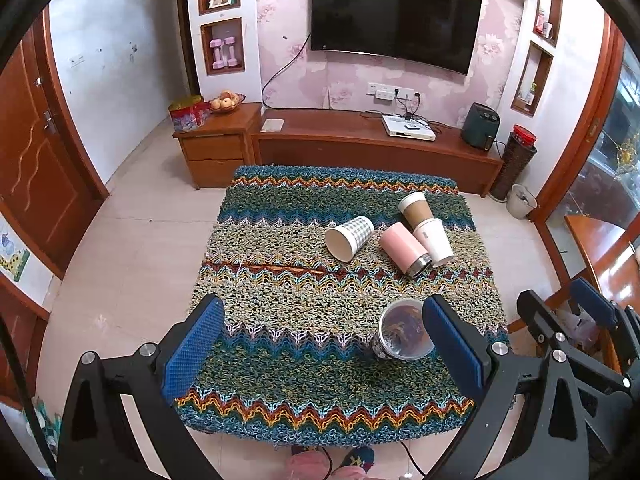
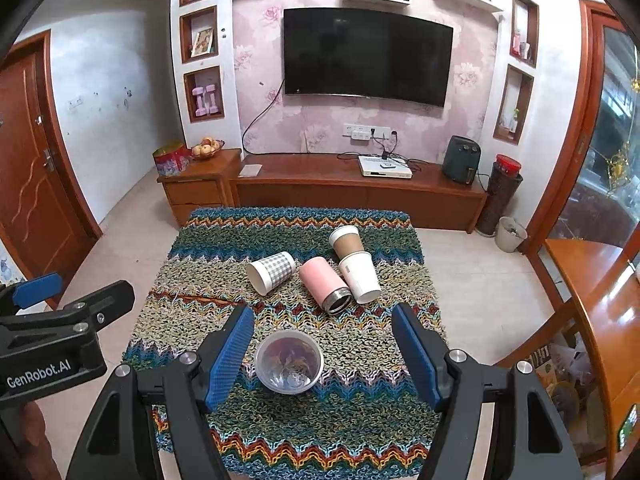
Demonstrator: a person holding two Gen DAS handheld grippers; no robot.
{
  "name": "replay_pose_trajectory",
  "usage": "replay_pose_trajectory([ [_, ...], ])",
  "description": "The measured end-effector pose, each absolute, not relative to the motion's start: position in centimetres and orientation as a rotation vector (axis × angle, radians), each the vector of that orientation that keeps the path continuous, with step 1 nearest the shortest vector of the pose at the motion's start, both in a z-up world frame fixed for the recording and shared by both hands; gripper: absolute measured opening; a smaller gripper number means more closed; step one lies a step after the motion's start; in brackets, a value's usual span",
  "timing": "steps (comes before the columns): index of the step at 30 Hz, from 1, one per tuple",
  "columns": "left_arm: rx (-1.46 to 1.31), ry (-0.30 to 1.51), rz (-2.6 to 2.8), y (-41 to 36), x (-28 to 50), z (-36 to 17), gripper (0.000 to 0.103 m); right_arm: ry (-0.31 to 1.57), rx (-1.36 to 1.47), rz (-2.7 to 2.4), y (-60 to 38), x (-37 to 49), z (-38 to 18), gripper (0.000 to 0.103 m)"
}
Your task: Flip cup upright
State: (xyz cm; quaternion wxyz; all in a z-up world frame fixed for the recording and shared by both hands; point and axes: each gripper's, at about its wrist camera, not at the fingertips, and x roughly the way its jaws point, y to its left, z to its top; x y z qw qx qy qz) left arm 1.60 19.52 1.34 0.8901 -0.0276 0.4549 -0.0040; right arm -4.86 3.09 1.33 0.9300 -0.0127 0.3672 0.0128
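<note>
A clear plastic cup (image 1: 405,335) stands upright on the knitted zigzag mat (image 1: 280,292), near its front right; it also shows in the right wrist view (image 2: 289,367). Further back several cups lie on their sides: a grey checked cup (image 1: 349,237) (image 2: 271,272), a pink steel tumbler (image 1: 405,249) (image 2: 325,285), a white cup (image 1: 434,241) (image 2: 359,277) and a brown-sleeved cup (image 1: 416,209) (image 2: 346,241). My left gripper (image 1: 324,344) is open and empty above the mat's front. My right gripper (image 2: 323,360) is open, with the clear cup between its fingers, untouched.
The mat covers a small table (image 2: 192,456) on a tiled floor. Behind it stands a wooden TV cabinet (image 2: 352,196) with a white box and a dark appliance. A white bin (image 2: 510,233) stands at the right. A wooden door (image 2: 32,184) is at the left.
</note>
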Motion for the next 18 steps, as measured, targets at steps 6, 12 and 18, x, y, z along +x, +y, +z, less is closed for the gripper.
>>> replay_pose_trajectory([
  [6,-0.045,0.950,0.007,19.34,1.80,1.02,0.100,0.752,-0.038,0.018,3.08,-4.59,1.28,0.072],
  [12,-0.034,0.951,0.011,18.75,1.92,0.79,0.100,0.754,-0.040,0.006,2.61,-4.33,1.29,0.072],
  [18,-0.033,0.948,0.018,18.57,1.89,0.66,0.100,0.750,-0.043,0.004,2.41,-4.27,1.35,0.072],
])
